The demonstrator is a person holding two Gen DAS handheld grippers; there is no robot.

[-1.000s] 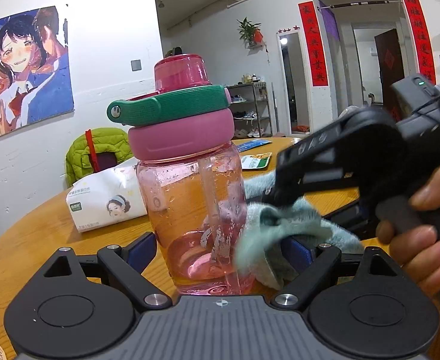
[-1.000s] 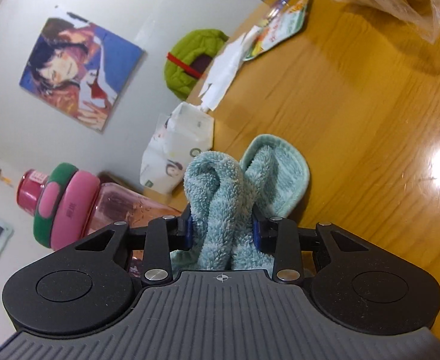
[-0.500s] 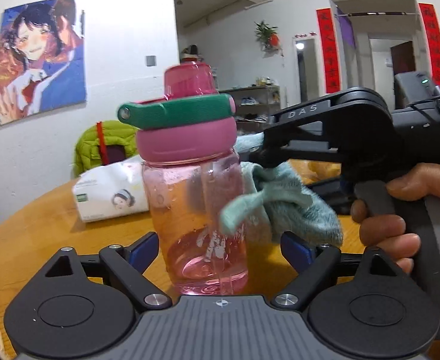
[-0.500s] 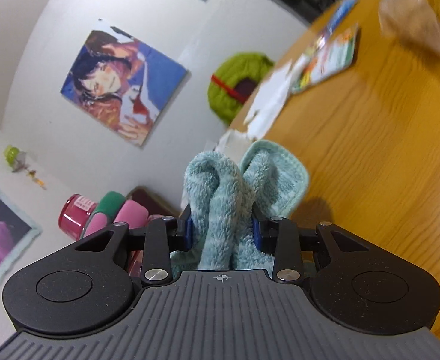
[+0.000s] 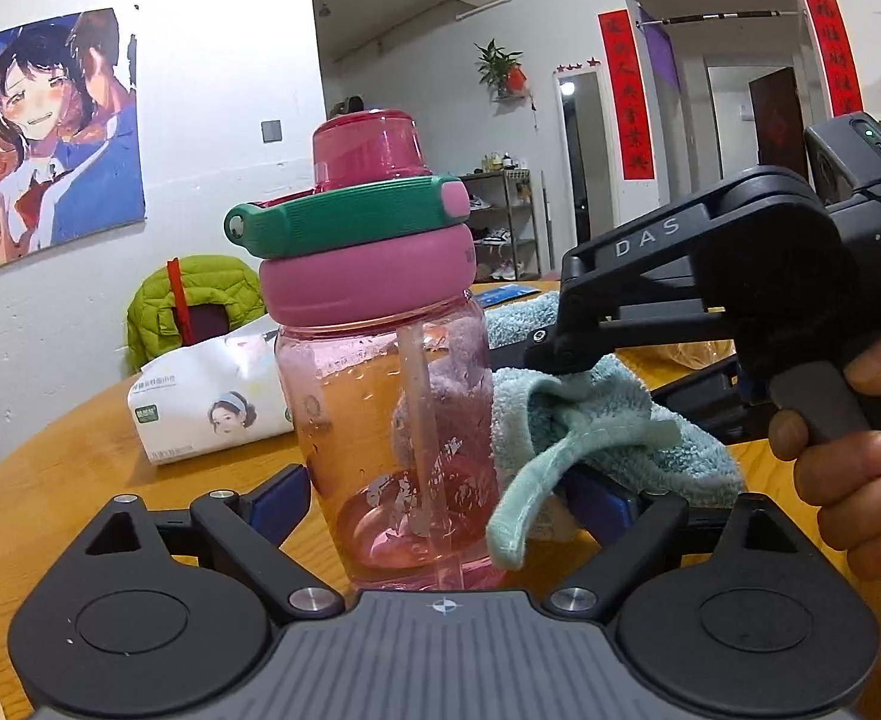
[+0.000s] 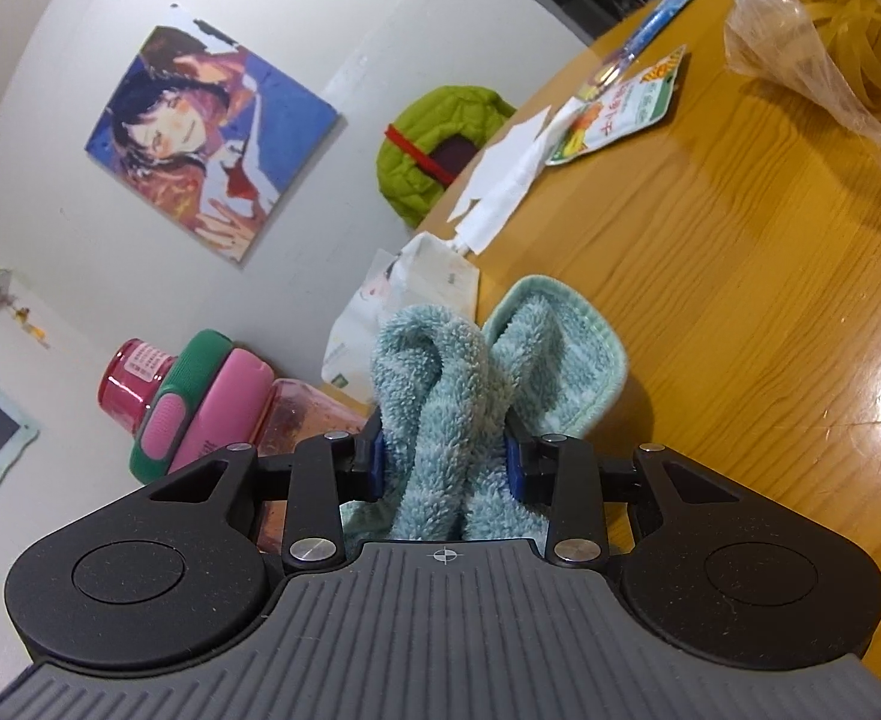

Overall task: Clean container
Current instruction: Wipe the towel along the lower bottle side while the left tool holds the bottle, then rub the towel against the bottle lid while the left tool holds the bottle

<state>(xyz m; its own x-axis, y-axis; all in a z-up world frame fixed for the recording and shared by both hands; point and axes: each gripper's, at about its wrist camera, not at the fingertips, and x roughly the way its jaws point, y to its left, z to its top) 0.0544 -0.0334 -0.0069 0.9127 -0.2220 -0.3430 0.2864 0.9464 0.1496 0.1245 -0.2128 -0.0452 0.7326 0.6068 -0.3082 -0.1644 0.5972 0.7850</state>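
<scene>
Right claw [image 6: 443, 468] clamps cloth [image 6: 440, 384] against bottle [image 5: 389, 420].

My left hand-held gripper [image 5: 437, 495]: matte black linkage arms, silver pivot screws, blue finger pads, ribbed grey body with a crosshair mark | my right hand-held gripper [image 6: 445, 461]: same build; from the left camera, "DAS" in grey letters, green status light, grey trigger | hand [image 5: 854, 456]: bare, no sleeve visible

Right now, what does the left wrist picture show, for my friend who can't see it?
A pink bottle stands on a wooden table between the left gripper's open fingers. The right gripper presses a blue cloth against its side. A tissue pack lies behind.
</scene>
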